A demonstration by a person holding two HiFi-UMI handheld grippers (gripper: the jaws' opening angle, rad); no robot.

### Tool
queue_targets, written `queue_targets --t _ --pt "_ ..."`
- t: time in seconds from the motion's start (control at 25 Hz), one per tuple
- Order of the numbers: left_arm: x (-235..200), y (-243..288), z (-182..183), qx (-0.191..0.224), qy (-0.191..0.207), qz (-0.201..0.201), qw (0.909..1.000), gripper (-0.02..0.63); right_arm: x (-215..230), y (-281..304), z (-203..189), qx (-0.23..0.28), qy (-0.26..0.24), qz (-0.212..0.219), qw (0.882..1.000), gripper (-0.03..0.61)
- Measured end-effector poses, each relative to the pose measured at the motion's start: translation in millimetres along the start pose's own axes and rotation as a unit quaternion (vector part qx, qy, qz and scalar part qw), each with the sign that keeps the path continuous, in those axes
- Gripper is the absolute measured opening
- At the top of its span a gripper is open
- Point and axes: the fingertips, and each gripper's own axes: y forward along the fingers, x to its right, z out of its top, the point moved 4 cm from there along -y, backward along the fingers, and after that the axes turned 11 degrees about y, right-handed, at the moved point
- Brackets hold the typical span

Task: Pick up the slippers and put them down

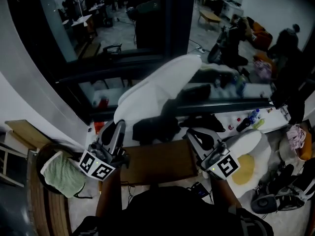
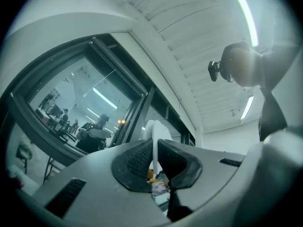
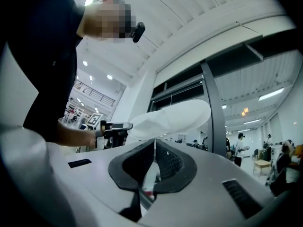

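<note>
A white slipper (image 1: 157, 85) hangs raised in front of the dark window, long and pale, seen from below. My left gripper (image 1: 117, 128) is shut on its lower left end; in the left gripper view a thin white edge of the slipper (image 2: 154, 143) stands pinched in the left gripper (image 2: 155, 163). My right gripper (image 1: 196, 135) is shut too: in the right gripper view a thin white strip runs from the slipper (image 3: 173, 118) down into the right gripper (image 3: 153, 162). There the left gripper (image 3: 116, 126) also shows at the slipper's left end. Whether this is one slipper or a pair lying together I cannot tell.
A brown board (image 1: 157, 162) lies below the grippers. A green cloth (image 1: 61, 175) sits in a round basket at the left. A white and yellow round thing (image 1: 246, 157), bottles (image 1: 251, 117) and dark shoes (image 1: 275, 196) lie at the right. The window frame (image 1: 167, 21) stands close ahead.
</note>
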Motion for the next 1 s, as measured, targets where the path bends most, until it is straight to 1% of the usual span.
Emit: queue_targets --t 0.24,0.44,0.56,0.68,0.8,0.92,1.0 --pt "-1 4 -2 0.001 -0.003 -0.003 1.0 0.035 -10 3 8 0.006 -0.008 0.005 1.0 0.026" --pt "-2 4 -6 -0.007 -0.013 -0.006 0.9999 0.035 -16 3 11 0.005 0.006 0.009 1.0 0.026" --pt "-2 4 -17 -0.019 -0.025 -0.004 0.9995 0.035 -13 3 7 0.002 0.015 0.004 1.0 0.026" --pt "2 2 -36 -0.04 -0.041 -0.002 0.9984 0.035 -9 -2 -7 -0.013 0.03 -0.002 0.999 0.026" --pt "11 -9 -65 -0.076 -0.068 -0.001 0.9948 0.035 -14 -15 -26 -0.036 0.057 -0.005 0.998 0.026" --pt "11 -18 -102 -0.119 -0.099 0.0 0.9879 0.035 -11 -16 -52 -0.059 0.073 -0.009 0.995 0.026" --pt "8 -22 -133 -0.147 -0.126 0.006 0.9811 0.035 0 -14 -75 -0.08 0.086 -0.015 0.993 0.026"
